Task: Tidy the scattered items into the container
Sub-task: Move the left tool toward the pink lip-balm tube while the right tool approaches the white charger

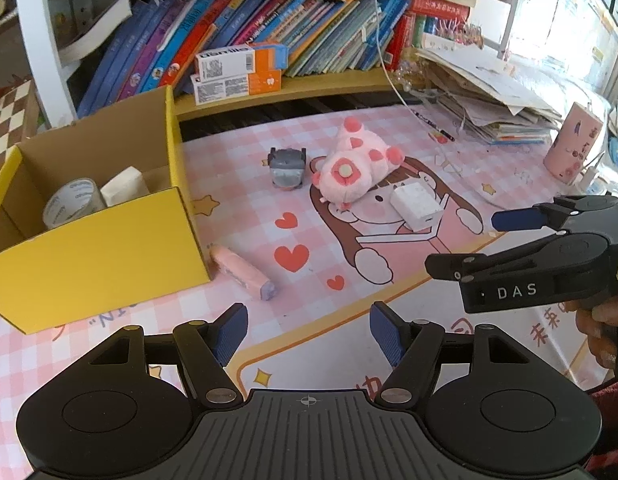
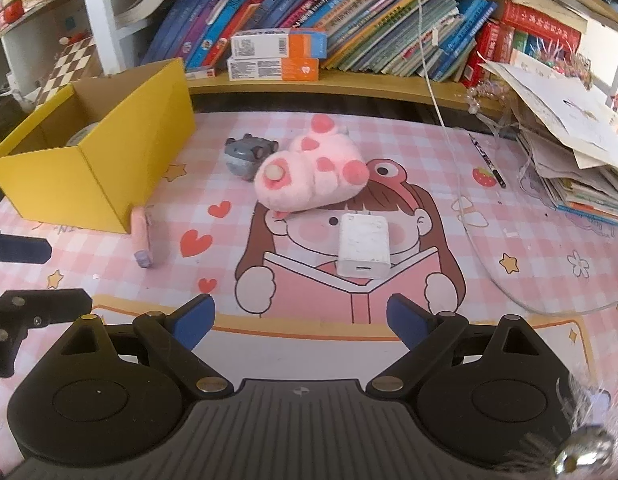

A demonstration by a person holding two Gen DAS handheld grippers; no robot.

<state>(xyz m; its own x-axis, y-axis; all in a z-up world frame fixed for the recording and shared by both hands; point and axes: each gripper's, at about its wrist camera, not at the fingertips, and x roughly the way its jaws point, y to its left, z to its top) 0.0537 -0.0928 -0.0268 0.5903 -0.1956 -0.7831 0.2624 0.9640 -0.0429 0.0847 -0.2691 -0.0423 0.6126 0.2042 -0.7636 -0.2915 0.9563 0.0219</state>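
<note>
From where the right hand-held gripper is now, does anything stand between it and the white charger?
Nothing visible does. The right hand-held gripper is open, and only bare pink mat lies before the white charger. The plush toy lies beyond it.

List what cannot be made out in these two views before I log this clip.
- Yellow box contents: in the right wrist view the near wall hides nearly all; only a sliver of the tape roll shows.
- Pink cup: absent from the right wrist view, beyond its edge.
- Right tongs: cut off by the left wrist view's right edge.
- Book spines: print too small and distorted to read.
</note>
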